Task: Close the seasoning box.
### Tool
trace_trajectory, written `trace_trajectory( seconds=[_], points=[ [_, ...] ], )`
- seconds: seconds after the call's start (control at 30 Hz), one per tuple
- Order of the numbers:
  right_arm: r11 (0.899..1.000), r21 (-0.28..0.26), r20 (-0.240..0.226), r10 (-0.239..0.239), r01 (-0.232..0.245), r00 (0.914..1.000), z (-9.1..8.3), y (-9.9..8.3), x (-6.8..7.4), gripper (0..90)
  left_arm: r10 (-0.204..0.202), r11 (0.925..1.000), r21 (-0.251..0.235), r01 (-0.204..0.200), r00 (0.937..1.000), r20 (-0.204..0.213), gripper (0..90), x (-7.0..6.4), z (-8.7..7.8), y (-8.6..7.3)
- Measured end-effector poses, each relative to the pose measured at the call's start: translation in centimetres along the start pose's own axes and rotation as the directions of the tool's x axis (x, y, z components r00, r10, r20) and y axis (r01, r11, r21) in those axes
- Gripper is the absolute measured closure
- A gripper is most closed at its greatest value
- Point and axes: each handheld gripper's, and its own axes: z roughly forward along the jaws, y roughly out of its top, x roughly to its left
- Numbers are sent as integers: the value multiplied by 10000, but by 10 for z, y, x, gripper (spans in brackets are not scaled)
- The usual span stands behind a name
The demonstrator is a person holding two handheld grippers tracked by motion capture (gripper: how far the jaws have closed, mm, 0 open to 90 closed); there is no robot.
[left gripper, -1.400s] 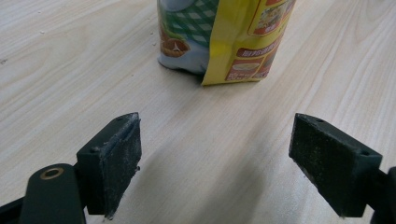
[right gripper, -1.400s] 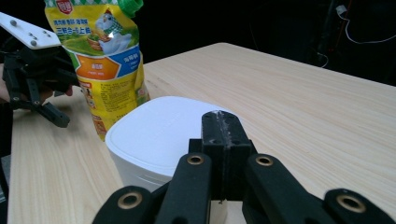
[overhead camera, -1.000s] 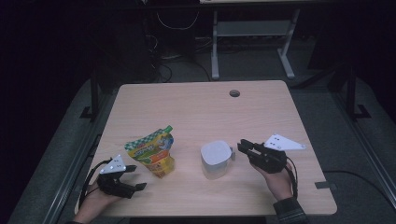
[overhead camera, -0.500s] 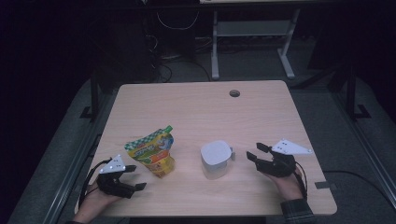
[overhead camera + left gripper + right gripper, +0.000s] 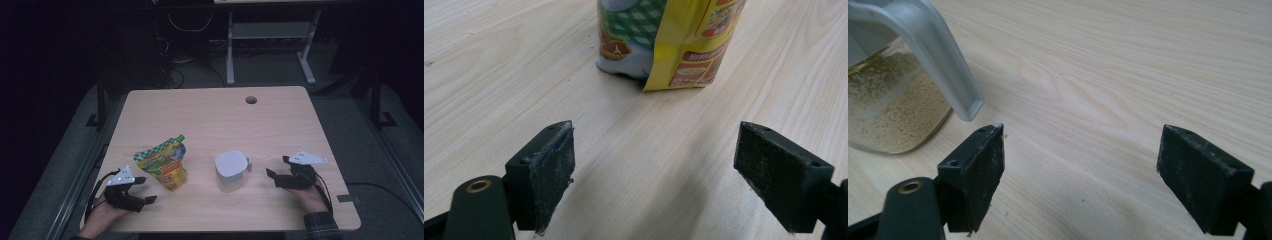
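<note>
A green and yellow food pouch [image 5: 163, 164] stands on the wooden table [image 5: 210, 115], left of centre; its lower part [image 5: 664, 40] fills the top of the left gripper view. My left gripper [image 5: 141, 190] rests near the front left edge, open, just short of the pouch, nothing between its pads [image 5: 546, 170]. A clear jug with a grey lid [image 5: 231, 171] stands right of centre; it holds pale grain [image 5: 888, 110] and has a grey handle [image 5: 943, 60]. My right gripper [image 5: 278, 167] lies to the jug's right, open and apart from the handle.
A round cable hole [image 5: 251, 100] sits near the table's far edge. Behind the table stand a white desk frame [image 5: 270, 45] and loose cables [image 5: 185, 25] on the dark floor. A hand and a plaid sleeve [image 5: 320, 222] come in at the bottom right.
My right gripper has drawn back to the right, away from the jug's handle, and now rests lower near the front. The left gripper, pouch and jug have stayed put.
</note>
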Motion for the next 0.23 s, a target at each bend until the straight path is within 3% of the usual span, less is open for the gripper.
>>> trace_trajectory(
  seconds=[0.23],
  points=[
    [9998, 203, -97, 29, -27, 9999, 3, -1, 0, 181, 18, 10000, 14, -18, 10000, -32, 164, 0, 0, 0]
  ],
)
